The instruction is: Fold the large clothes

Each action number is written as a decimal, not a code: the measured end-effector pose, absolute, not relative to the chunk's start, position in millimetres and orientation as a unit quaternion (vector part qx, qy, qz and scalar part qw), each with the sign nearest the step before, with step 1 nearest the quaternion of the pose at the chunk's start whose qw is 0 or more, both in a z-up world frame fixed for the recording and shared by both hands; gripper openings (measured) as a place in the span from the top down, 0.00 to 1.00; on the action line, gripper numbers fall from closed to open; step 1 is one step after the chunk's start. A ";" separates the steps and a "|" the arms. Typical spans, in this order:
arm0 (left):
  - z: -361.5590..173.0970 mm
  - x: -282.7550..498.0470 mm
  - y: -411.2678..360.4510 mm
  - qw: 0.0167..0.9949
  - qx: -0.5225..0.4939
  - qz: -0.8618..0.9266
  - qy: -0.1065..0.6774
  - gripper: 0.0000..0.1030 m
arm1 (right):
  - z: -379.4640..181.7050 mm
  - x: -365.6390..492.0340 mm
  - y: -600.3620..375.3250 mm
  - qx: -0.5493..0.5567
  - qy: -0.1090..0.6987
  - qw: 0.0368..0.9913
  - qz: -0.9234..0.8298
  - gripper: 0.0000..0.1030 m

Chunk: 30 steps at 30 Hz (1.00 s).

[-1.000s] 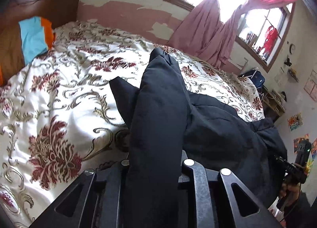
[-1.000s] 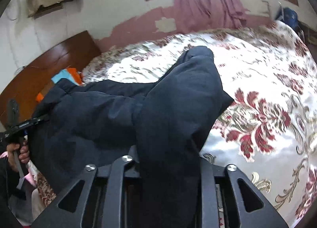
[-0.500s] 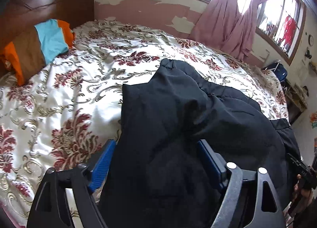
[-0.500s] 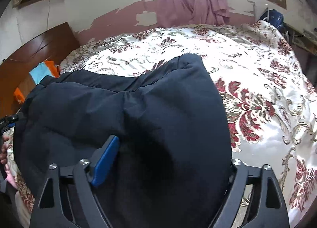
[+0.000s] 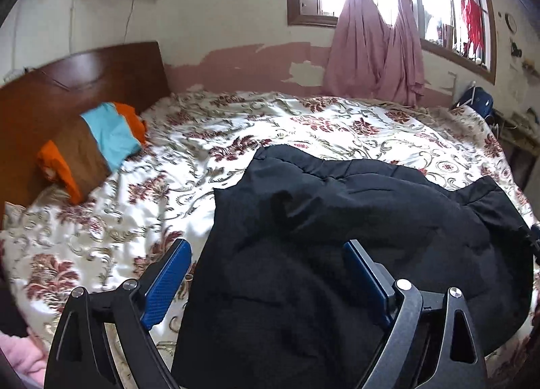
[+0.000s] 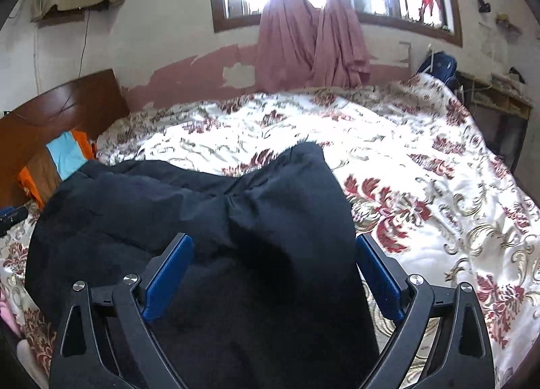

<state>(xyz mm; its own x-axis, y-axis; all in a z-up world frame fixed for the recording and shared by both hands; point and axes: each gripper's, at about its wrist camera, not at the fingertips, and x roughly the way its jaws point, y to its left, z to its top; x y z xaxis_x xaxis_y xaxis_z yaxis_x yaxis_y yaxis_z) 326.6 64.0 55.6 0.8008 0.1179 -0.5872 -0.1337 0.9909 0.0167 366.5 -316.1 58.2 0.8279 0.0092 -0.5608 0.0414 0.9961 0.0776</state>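
The left wrist view shows the black garment's (image 5: pixel 337 237) right portion reaching the bed's (image 5: pixel 135 213) near edge; the right wrist view shows its left portion beside the striped pillow (image 6: pixel 54 162). The garment is dark, padded and rumpled, lying on the floral bedspread. Left gripper (image 5: pixel 266 274) and right gripper (image 6: pixel 273 267): jaws spread wide, fabric lying loose between the pads, not clamped.

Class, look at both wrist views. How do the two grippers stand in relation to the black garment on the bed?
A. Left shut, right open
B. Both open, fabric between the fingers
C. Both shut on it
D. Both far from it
B: the left gripper and right gripper each show blue pads spread wide, with the black garment lying loose between them on the floral bedspread.
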 end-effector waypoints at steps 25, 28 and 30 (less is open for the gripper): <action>88.9 227.5 28.5 0.972 -0.036 0.013 0.231 0.11 | 115.0 254.8 -247.5 0.021 0.177 0.983 0.032 0.07; 91.7 215.2 27.5 0.975 -0.043 0.006 0.220 0.09 | 112.8 241.0 -242.5 0.026 0.173 0.984 0.039 0.07; 93.8 205.3 25.0 0.976 -0.044 0.000 0.212 0.07 | 113.6 232.9 -240.0 0.027 0.169 0.984 0.042 0.07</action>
